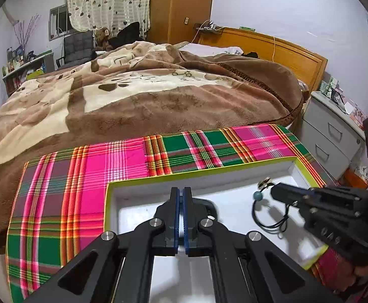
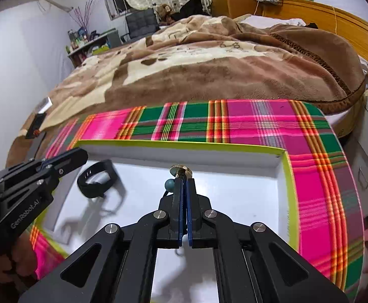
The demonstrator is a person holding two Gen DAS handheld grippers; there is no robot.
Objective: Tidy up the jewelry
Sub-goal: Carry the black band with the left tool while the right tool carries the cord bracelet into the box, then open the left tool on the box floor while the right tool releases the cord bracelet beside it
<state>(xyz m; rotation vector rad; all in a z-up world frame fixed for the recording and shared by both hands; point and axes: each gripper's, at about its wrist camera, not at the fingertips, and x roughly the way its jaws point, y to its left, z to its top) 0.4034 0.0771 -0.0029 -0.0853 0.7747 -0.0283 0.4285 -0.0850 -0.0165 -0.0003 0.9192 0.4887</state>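
Right claw (image 2: 184,180) clamped on black cord necklace (image 1: 269,212) with teal bead, dangling over white box (image 2: 234,156), right part. Left claw (image 1: 180,189) pressed closed, gripping black wristband (image 2: 95,183), box left.

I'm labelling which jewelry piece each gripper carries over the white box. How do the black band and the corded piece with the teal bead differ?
The black band is a broad, stiff-looking loop; the corded piece is a thin black cord.
The band is plain black; the corded piece carries a teal bead and a gold-coloured disc.
The band hangs at the left gripper; the corded piece is pinched in the right gripper.
Both hang over the white box.
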